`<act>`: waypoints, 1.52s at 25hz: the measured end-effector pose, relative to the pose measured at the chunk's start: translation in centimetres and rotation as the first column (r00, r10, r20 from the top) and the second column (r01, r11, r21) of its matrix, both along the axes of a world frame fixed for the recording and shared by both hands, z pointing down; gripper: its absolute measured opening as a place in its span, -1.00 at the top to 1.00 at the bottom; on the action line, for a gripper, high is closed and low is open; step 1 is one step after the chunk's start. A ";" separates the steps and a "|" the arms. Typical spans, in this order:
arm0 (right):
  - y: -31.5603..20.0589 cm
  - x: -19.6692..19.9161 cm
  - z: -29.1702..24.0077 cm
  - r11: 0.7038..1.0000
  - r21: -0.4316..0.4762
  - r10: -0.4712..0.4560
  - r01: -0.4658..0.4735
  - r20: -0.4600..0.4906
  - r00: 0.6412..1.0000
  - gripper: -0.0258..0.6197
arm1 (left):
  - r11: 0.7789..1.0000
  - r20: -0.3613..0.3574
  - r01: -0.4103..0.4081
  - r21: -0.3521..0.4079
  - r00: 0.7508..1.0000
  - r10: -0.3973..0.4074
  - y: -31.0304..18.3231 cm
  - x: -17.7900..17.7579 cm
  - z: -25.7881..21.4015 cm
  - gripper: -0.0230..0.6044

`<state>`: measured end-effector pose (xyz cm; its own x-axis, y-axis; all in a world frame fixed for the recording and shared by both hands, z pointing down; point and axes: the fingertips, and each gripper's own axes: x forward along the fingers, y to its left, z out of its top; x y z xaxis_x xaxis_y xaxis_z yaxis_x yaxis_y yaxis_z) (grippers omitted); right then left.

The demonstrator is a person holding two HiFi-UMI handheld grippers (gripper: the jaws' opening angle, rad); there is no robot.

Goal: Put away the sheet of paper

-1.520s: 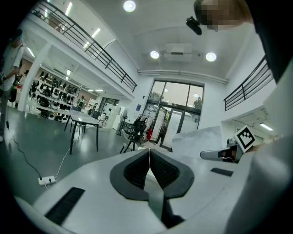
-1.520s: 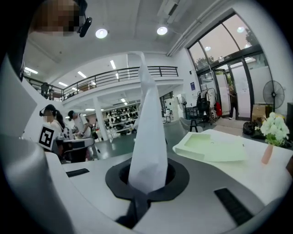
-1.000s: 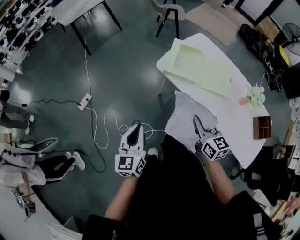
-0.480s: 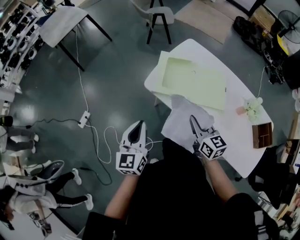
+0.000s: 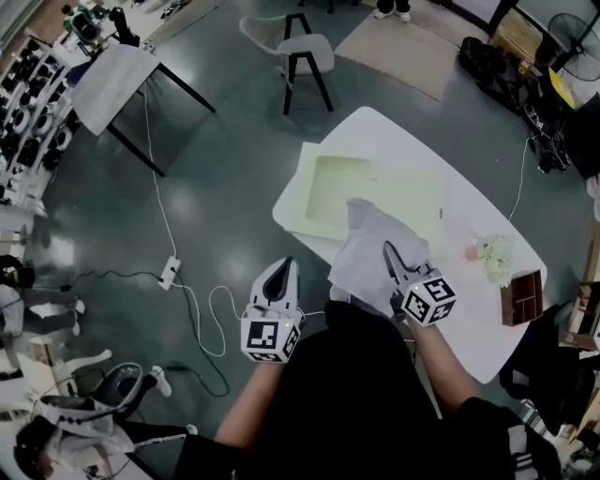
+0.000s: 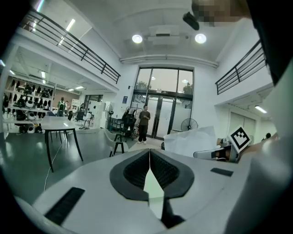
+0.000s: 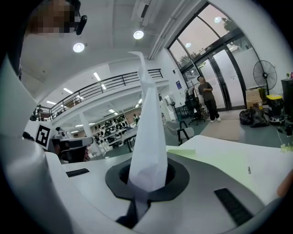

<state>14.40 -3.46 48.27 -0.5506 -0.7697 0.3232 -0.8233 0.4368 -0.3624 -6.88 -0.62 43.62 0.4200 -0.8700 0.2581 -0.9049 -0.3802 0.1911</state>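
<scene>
Racks of equipment [image 5: 28,94] are lining the room's far left side, and beside them a black-legged side table [image 5: 112,75] with a pale cover is standing on the glossy grey-green floor [image 5: 216,169]. A white cable [image 5: 150,169] is running down across that floor to a power strip [image 5: 170,273]. The left gripper [image 5: 284,267] is hovering over bare floor, just off the near left edge of the white table [image 5: 469,319]. Its jaws are pressing together with nothing between them, as the left gripper view is showing. Beyond it, a grey chair [image 5: 305,52] is standing apart from the table's far left end. A pale green folder [image 5: 328,187] is lying open on that left end, its left corner reaching the table's edge. The sheet of paper [image 5: 366,253] is hanging crumpled above the table's near left edge and overlapping the folder's near side. The right gripper [image 5: 388,249] is pinching it, jaws closed tight on a fold that is rising straight up between them in the right gripper view. Towards the table's right end, a small bunch of pale flowers [image 5: 495,258] is lying on the top, and a wooden box [image 5: 522,296] is sitting close to the right edge. Past the table, a tan mat [image 5: 398,42] is lying on the floor, and a floor fan [image 5: 565,28] is standing in the room's far right corner.
</scene>
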 end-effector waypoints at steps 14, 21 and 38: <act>-8.3 7.8 4.3 0.999 -0.040 0.015 -0.017 -0.046 0.999 0.92 | 1.000 0.038 0.007 0.009 0.999 -0.007 -5.7 4.3 0.6 0.91; -11.2 8.4 8.8 0.987 -0.158 -0.013 0.010 -0.016 1.000 0.92 | 1.000 0.037 0.005 0.010 0.999 -0.006 -7.3 4.5 0.9 0.91; -15.0 9.3 16.1 0.941 -0.339 -0.056 0.018 -0.102 0.993 0.92 | 0.997 -0.012 0.022 -0.070 1.000 -0.023 -10.0 5.5 4.2 0.91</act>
